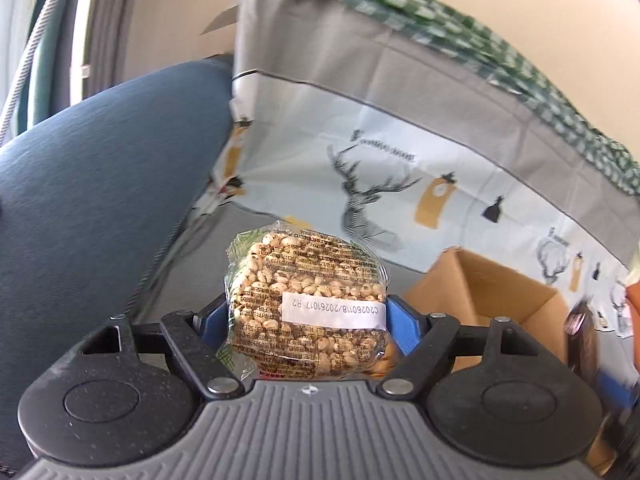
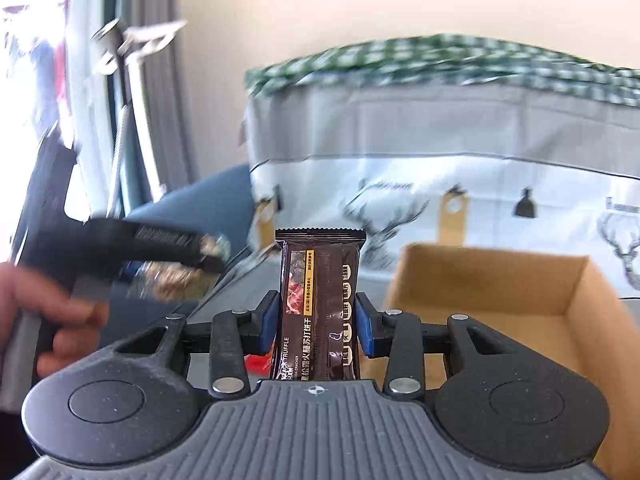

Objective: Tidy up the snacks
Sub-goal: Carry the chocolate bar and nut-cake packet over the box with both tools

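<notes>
Left gripper (image 1: pixel 306 316): nearest the left wrist camera, its blue pads were clamped on a clear packet of puffed grain snack (image 1: pixel 306 300), one pad against each side.
Puffed grain snack: stood upright between the pads, with a white date sticker across its front; it was held above a grey surface, left of the cardboard box (image 1: pixel 496 292).
Right gripper (image 2: pixel 318 320): closed on a dark brown cracker packet (image 2: pixel 320 304), blue pads pressing both long edges.
Cracker packet: upright, its serrated top edge pointing away from the camera, printed with yellow and white text; held just left of the box's near corner.
Cardboard box: open-topped, brown, on the right in both views; what lay inside it could not be made out.
Person's hand (image 2: pixel 48 312): at the left edge of the right wrist view, wrapped around the handle of the other gripper, which was blurred.
Deer-print cloth (image 1: pixel 400 184): hung down behind the box, grey band above, green checked fabric (image 1: pixel 440 28) on top.
Blue cushion (image 1: pixel 100 184): far left, beside the cloth.
Red item (image 2: pixel 258 362): small, low between the right gripper's fingers; unclear what it was.
</notes>
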`<state>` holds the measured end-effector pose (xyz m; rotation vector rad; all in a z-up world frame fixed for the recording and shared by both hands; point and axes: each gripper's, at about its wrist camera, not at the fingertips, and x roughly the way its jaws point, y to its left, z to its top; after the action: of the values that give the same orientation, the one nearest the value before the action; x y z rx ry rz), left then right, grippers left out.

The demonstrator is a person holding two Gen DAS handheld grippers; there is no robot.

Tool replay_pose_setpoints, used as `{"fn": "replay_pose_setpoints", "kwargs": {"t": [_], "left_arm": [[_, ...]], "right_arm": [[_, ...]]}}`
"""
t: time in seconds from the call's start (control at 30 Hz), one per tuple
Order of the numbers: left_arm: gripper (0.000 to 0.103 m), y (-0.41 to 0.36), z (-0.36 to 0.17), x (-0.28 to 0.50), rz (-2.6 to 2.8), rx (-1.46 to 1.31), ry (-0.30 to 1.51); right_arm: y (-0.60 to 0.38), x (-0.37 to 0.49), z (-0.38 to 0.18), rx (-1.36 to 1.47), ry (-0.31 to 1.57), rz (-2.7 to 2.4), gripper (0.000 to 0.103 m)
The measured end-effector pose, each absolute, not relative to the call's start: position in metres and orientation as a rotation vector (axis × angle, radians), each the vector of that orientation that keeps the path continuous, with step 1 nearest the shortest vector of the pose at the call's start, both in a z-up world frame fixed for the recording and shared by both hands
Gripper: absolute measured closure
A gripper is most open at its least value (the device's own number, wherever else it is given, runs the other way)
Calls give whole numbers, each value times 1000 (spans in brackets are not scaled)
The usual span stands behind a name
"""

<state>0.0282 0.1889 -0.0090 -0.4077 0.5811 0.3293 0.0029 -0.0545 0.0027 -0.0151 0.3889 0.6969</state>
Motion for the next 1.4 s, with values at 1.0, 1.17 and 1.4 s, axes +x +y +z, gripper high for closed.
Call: {"fn": "replay_pose_setpoints", "kwargs": {"t": [1.0,1.17,1.4], "left_arm": [[19,55,-18,110,-35,-411,550],[19,51,-20,111,-41,-407,559],[19,53,-22,110,-48,-413,566]], "right_arm": [[-217,83,-16,-49,411,358,62],[-215,84,-18,-53,418,352,62],[-209,86,-16,-60,423,359,62]]}}
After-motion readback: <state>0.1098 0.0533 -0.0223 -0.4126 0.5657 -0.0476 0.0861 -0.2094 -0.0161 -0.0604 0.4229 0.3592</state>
